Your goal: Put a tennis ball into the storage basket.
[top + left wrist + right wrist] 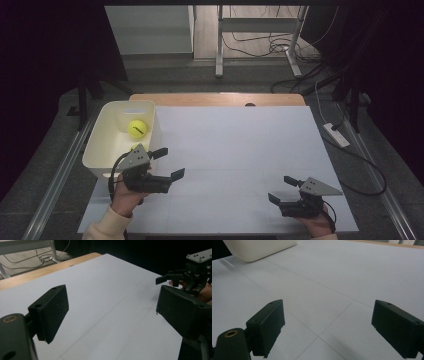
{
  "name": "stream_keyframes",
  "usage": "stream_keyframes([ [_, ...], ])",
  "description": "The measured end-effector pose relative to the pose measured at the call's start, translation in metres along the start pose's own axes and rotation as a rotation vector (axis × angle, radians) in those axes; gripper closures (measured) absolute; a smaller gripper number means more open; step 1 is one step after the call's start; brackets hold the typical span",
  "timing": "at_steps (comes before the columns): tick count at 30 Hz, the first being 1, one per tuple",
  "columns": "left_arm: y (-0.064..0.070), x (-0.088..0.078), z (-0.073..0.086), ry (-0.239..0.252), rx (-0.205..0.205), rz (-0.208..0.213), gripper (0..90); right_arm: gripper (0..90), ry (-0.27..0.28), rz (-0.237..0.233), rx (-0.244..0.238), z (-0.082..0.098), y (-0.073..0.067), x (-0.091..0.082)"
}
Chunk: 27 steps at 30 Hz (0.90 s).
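Observation:
My left gripper hovers over the white sheet just right of a white bin, jaws open with nothing between them. A yellow tennis ball lies inside the bin, and a second yellow ball peeks out behind the gripper's grey plate. My right gripper rests low near the front right of the sheet, jaws open and empty. The left gripper view also catches the right gripper farther off, held in a hand.
The white sheet covers a wooden table whose far edge shows beyond it. The bin's corner appears at the top left of the right gripper view. Cables and a power strip lie on the floor to the right.

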State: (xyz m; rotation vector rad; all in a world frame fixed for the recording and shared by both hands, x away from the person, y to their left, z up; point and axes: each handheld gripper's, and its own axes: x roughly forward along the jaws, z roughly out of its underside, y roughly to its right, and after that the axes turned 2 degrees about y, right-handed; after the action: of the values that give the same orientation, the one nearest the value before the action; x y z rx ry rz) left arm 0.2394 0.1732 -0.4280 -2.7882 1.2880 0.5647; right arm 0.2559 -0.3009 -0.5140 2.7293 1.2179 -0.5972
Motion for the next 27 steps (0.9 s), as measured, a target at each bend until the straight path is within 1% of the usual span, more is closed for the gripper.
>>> stream_keyframes([
  [3, 0.003, 0.0, 0.007, -0.006, 0.008, -0.004, 11.5, 11.2, -0.001, 0.002, 0.0, 0.0, 0.0, 0.0],
  [10, 0.006, -0.002, 0.023, -0.006, 0.006, 0.009, 11.4, 11.1, -0.003, 0.004, 0.0, 0.0, 0.001, 0.0],
  [12, 0.006, -0.002, 0.028, -0.01, -0.001, 0.009, 11.3, 11.2, -0.004, 0.004, 0.0, 0.001, 0.001, 0.0],
  [14, 0.006, -0.002, 0.034, -0.018, -0.008, 0.011, 11.3, 11.2, -0.004, 0.005, -0.001, 0.0, 0.001, 0.0],
  [18, 0.005, -0.001, 0.044, -0.038, -0.006, 0.01, 11.2, 11.1, -0.005, 0.005, -0.003, 0.001, 0.0, 0.0],
  [23, 0.004, 0.003, 0.06, -0.076, 0.013, -0.018, 10.8, 11.2, -0.009, 0.005, -0.005, 0.001, 0.001, 0.0],
  [27, 0.001, 0.006, 0.072, -0.095, 0.021, -0.028, 10.7, 11.1, -0.005, 0.01, 0.001, 0.001, 0.001, -0.002],
])
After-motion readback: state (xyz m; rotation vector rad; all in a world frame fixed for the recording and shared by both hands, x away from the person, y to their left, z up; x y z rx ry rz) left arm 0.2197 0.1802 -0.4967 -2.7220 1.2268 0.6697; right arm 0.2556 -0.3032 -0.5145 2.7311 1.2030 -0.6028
